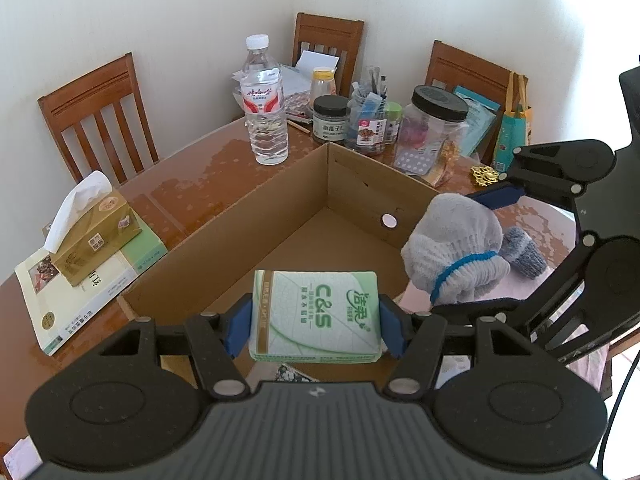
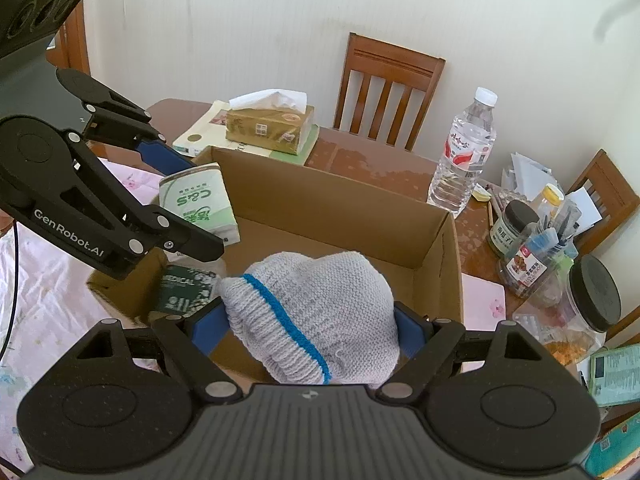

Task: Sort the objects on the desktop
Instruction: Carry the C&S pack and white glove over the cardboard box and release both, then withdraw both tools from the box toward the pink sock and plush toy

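An open cardboard box [image 1: 280, 216] [image 2: 340, 196] stands on the wooden table. My left gripper [image 1: 314, 322] is shut on a green-and-white C&S tissue pack [image 1: 316, 314] [image 2: 198, 202], held over the box's near end. My right gripper [image 2: 308, 330] is shut on a rolled grey knitted glove with a blue band [image 2: 316, 316] [image 1: 456, 256], held above the box's right side. A dark "MEDICAL" packet [image 2: 186, 288] lies inside the box, below the left gripper [image 2: 180, 204]. A second grey knitted piece [image 1: 524, 254] lies on the table by the right gripper [image 1: 472, 248].
Beyond the box stand a water bottle [image 1: 264, 104], several jars and a pen holder [image 1: 368, 120], and a large black-lidded jar [image 1: 434, 128]. A tissue box [image 1: 94, 236] rests on books at the left. Wooden chairs [image 1: 100, 116] line the wall. A pink floral cloth [image 2: 48, 272] covers the near side.
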